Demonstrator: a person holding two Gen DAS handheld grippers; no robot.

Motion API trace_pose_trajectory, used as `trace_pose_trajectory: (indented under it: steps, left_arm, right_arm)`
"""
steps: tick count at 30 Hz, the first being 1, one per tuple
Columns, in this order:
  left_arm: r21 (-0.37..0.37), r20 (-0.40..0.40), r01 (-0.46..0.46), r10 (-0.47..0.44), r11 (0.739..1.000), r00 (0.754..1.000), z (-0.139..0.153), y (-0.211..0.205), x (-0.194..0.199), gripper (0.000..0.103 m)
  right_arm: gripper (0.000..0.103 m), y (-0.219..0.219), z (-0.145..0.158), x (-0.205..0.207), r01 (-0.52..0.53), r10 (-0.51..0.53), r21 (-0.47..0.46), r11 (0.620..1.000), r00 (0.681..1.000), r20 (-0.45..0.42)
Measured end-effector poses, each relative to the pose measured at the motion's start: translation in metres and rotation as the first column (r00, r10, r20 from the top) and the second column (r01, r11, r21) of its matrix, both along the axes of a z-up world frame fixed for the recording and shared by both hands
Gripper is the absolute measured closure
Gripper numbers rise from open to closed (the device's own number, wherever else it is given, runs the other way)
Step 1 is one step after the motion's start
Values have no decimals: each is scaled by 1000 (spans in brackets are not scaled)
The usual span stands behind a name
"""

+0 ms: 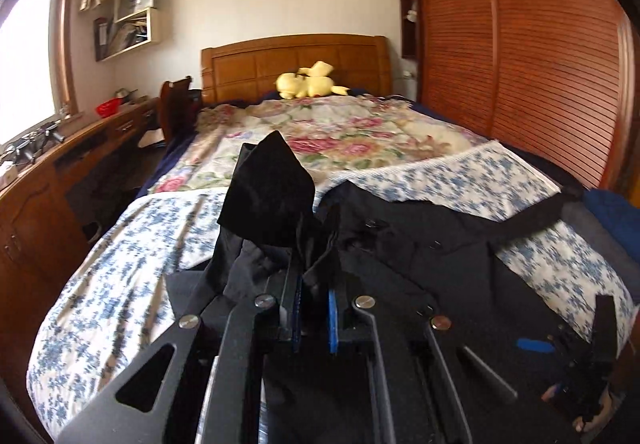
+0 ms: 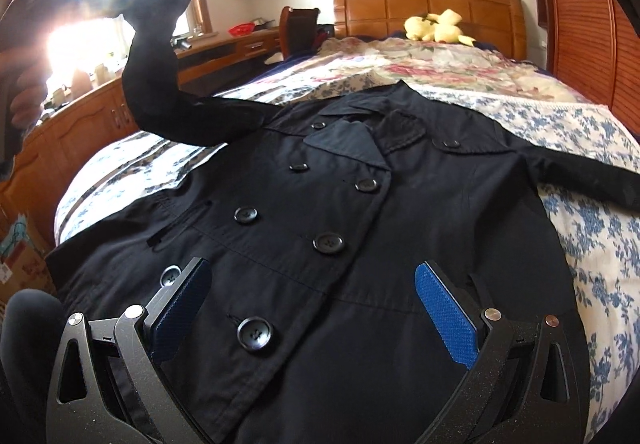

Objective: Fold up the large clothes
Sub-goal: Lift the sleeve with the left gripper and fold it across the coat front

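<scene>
A black double-breasted coat (image 2: pixel 344 212) lies front-up on the bed, collar toward the headboard. Its left sleeve (image 2: pixel 156 56) is lifted high off the bed. My left gripper (image 1: pixel 314 276) is shut on the cuff end of that sleeve (image 1: pixel 268 196), which sticks up past the fingers. The coat's body (image 1: pixel 420 244) lies to its right. My right gripper (image 2: pixel 316 284) is open and empty, hovering over the coat's lower front, its blue pads (image 2: pixel 444 308) on either side of the button rows. The right sleeve (image 2: pixel 580 172) lies stretched out on the bed.
The bed has a blue-flowered sheet (image 2: pixel 600 244) and a pink floral quilt (image 1: pixel 340 132). A yellow plush toy (image 1: pixel 308 82) sits by the wooden headboard (image 1: pixel 296 62). A wooden desk (image 1: pixel 80 148) runs along the left. A slatted wardrobe (image 1: pixel 540 64) stands on the right.
</scene>
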State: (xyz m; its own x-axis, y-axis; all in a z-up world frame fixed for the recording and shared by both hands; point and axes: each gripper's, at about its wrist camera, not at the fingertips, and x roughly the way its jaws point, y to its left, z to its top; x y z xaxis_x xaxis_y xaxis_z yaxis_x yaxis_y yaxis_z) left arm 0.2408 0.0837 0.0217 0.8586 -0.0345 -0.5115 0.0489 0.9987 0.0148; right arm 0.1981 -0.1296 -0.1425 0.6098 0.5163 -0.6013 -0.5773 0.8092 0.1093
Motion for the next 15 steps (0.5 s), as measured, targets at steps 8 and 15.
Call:
trace_pose_trajectory:
  steps: [8, 15]
  left_arm:
    - [6, -35, 58, -58, 998, 998, -23, -30, -21, 97]
    - [-51, -55, 77, -80, 996, 995, -44, -34, -42, 73]
  right_arm:
    - [0, -2, -2, -2, 10, -10, -5, 1000, 1000, 0]
    - [0, 0, -5, 2, 14, -14, -18, 1000, 1000, -4]
